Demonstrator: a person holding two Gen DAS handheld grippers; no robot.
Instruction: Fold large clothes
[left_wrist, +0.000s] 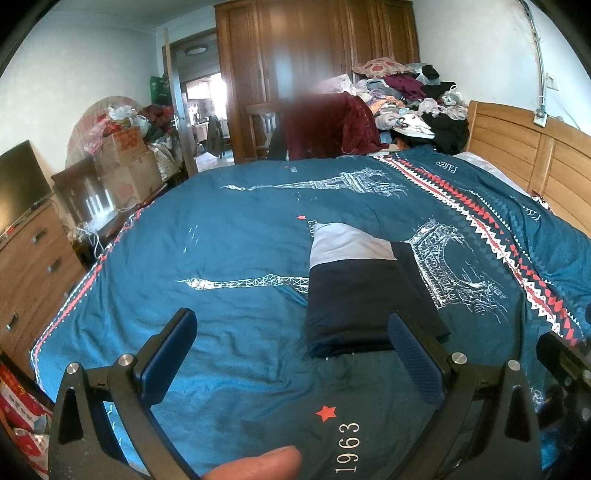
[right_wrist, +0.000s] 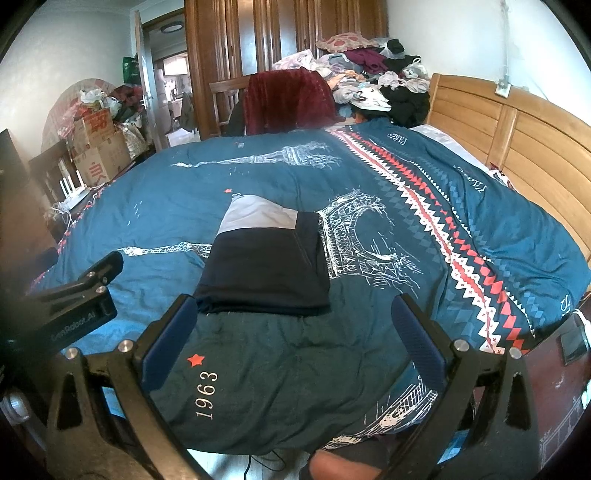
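- The folded garment (right_wrist: 264, 264), navy with a pale grey panel at its far end, lies flat on the teal bedspread (right_wrist: 369, 350) ahead of our fingers.
- Our left gripper (left_wrist: 291, 354) hovers above the bed with fingers spread wide and empty; the garment's near edge sits just beyond the right finger.
- Our right gripper (right_wrist: 293, 332) is likewise wide apart, holding nothing; the garment's near corner lies beside its left finger.

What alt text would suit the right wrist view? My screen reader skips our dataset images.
A folded navy and grey garment lies flat on a teal Paris-print bedspread, just beyond the open right gripper, which holds nothing. The left gripper shows at the left edge; piled clothes sit behind.
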